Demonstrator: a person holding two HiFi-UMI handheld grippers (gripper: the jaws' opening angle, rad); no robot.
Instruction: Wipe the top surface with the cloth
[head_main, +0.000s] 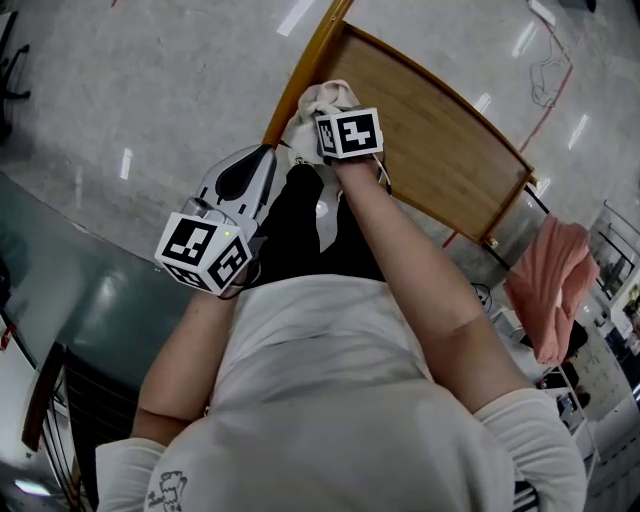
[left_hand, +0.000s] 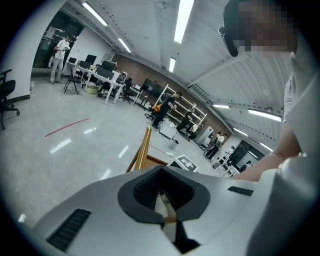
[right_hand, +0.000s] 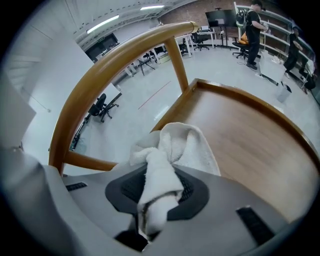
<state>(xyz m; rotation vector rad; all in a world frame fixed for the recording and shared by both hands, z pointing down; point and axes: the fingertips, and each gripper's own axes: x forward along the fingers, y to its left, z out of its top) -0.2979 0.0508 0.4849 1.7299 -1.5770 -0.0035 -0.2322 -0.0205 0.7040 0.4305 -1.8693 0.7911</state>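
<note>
The wooden top surface (head_main: 440, 140) (right_hand: 250, 130) has a raised rim and a curved wooden handle rail (right_hand: 115, 60) at its near end. My right gripper (head_main: 322, 128) (right_hand: 157, 200) is shut on the white cloth (head_main: 318, 105) (right_hand: 172, 145), and holds it at the top's near corner beside the rail. The bunched cloth hangs out past the jaws over the wood. My left gripper (head_main: 262, 155) (left_hand: 162, 200) is held lower and to the left, off the top, shut with nothing between its jaws. The rail (left_hand: 142, 150) shows beyond it.
A pink cloth (head_main: 550, 285) hangs to the right of the wooden top. A dark glassy panel (head_main: 70, 290) lies at the left, over grey polished floor (head_main: 150, 80). Desks, chairs and people (left_hand: 162, 107) stand far off in the room.
</note>
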